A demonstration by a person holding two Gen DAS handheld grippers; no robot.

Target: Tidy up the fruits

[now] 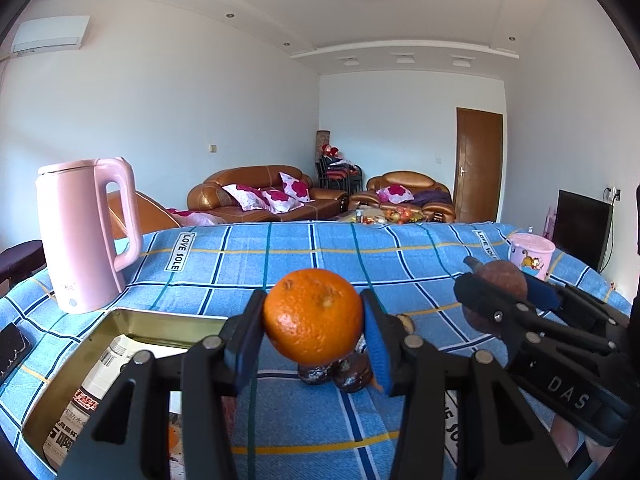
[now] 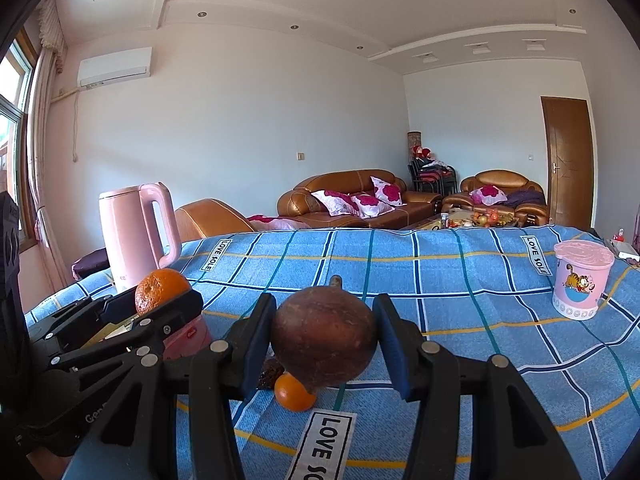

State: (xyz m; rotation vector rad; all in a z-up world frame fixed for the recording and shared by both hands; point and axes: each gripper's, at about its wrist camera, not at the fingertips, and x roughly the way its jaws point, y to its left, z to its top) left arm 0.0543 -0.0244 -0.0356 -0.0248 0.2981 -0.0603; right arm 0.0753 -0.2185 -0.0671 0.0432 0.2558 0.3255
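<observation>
1. Clamped between the blue pads of my left gripper, a round orange mandarin with pitted skin hangs clear above the blue checked tablecloth, gripped across its widest part.
2. My right gripper is likewise closed on a round, dull brown fruit with a short stem, the pads bearing on its flanks, lifted off the cloth.
3. Below the two grippers, a small orange fruit and a pair of dark, wrinkled brown fruits lie on the cloth, touching or nearly so.
4. To the left of my left gripper sits an open gold-coloured metal tin with printed packets inside; it looks the likely place for the fruit, though that is my guess.
5. Farther out, a tall pink electric kettle stands at the far left of the table, and a pink lidded cartoon cup at the far right.
6. Handling, as I judge it: the mandarin is light and soft-skinned, so a gentle squeeze at its middle suits it; the brown fruit looks firmer and smooth, apt to slip unless held at its broadest girth.
</observation>
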